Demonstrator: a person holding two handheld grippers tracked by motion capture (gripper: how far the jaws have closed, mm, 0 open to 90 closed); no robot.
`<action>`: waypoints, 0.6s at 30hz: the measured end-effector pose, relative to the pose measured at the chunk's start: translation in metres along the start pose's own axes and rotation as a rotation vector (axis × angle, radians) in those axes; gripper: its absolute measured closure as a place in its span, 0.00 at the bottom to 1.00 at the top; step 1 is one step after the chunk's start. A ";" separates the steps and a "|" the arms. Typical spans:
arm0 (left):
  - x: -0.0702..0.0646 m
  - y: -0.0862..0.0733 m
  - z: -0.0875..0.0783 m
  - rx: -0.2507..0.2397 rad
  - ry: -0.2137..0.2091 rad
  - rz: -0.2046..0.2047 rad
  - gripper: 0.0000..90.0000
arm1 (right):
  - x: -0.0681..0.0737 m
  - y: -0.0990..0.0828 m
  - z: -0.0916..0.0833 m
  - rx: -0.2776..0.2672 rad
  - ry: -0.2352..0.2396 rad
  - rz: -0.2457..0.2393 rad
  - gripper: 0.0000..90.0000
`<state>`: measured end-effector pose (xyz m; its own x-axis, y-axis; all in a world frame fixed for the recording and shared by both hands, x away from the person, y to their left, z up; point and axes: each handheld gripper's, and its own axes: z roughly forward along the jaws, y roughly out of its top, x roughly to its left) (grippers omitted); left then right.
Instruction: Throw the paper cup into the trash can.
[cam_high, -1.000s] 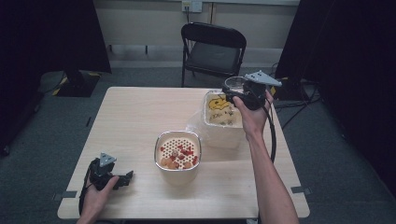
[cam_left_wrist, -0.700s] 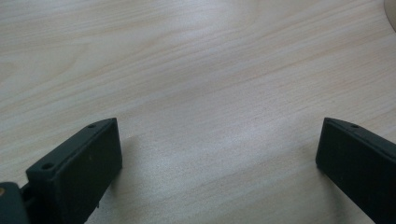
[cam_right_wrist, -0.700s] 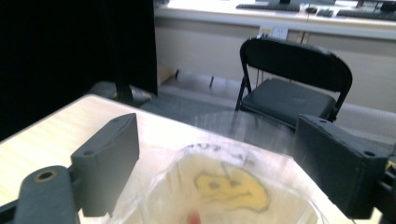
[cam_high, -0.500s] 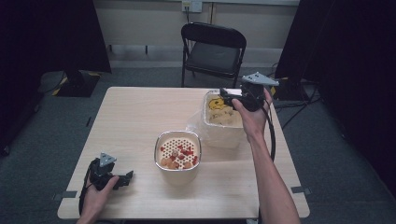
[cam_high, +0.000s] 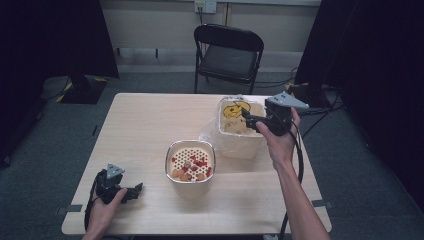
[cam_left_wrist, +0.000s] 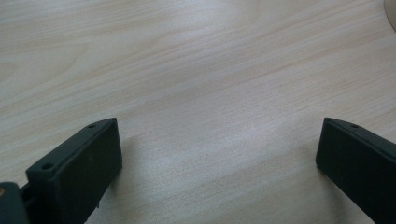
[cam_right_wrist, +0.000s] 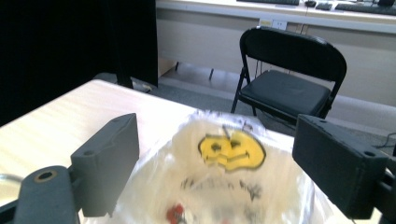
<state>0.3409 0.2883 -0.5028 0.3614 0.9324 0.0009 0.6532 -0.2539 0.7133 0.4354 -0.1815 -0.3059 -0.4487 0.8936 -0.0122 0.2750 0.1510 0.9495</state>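
- Worktop (cam_high: 145, 130) carries two containers: a round bowl with a perforated insert (cam_high: 190, 161) near the middle front, and a bag-lined bin (cam_high: 240, 127) toward the far right, just behind and to the right of the bowl.
- Bowl holds small red and orange pieces on the perforated insert; what they are cannot be told. The holes suggest a strainer, so the pieces probably sit there to drain or to be sorted.
- Bin is lined with a clear plastic bag (cam_right_wrist: 233, 186) printed with a yellow smiley face; a red scrap shows inside, blurred. The liner suggests a place for discards.
- Right gripper (cam_high: 248, 119) is held above the bin's right rim, pointed across its mouth. Its jaws stand wide apart with nothing between them, which fits a reach into the bag or a drop over it.
- Left gripper (cam_high: 136, 190) lies low on the worktop's near left corner, well apart from both containers. Jaws are spread over bare wood, empty; judged parked, leaving the work to the right hand.
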 end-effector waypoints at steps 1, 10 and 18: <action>0.000 0.000 0.000 0.000 0.000 0.000 0.00 | 0.000 -0.003 -0.003 0.000 -0.002 -0.004 0.16; 0.000 0.000 0.000 0.000 0.000 0.000 0.00 | 0.005 -0.037 -0.029 0.019 -0.022 0.006 0.16; 0.000 0.000 0.000 0.000 0.000 0.000 0.00 | 0.013 -0.079 -0.053 0.061 -0.002 0.029 0.16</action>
<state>0.3409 0.2883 -0.5028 0.3614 0.9324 0.0009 0.6533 -0.2539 0.7133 0.3624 -0.2047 -0.3647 -0.4385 0.8986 0.0147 0.3390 0.1502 0.9287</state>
